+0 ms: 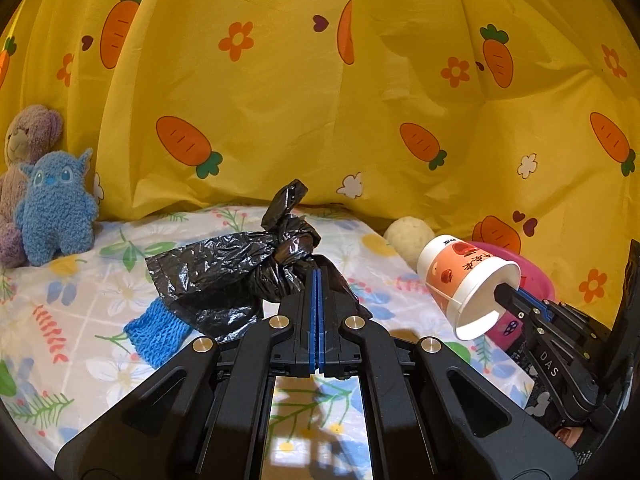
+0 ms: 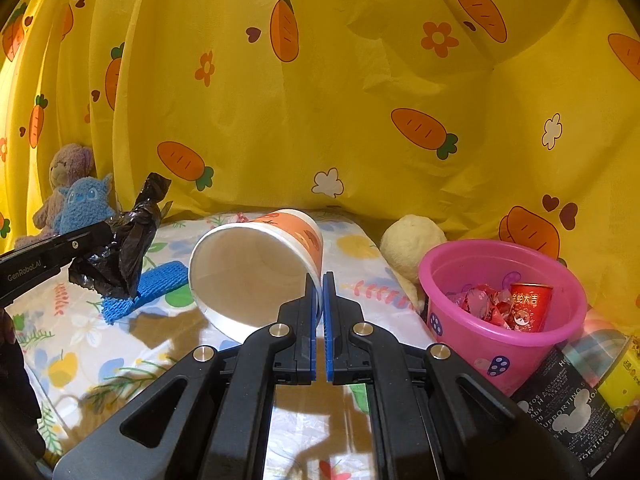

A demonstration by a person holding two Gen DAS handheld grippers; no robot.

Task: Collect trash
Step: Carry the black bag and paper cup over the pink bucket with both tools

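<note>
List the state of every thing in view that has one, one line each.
Left gripper: shut on the crumpled black plastic bag, lifted.
Right gripper: shut on the orange-and-white paper cup's rim, cup tipped sideways, empty.
Pink plastic bucket: upright, holding red wrappers.
Blue knitted piece: lying flat.

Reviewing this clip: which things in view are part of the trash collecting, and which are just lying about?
Part of the job:
- black plastic bag, pinched in the left hand-held gripper
- paper cup, its rim clamped by the right hand-held gripper
- pink bin with red wrappers inside

Lying about:
- blue plush toy
- brown plush toy
- blue knitted piece
- cream plush ball
</note>
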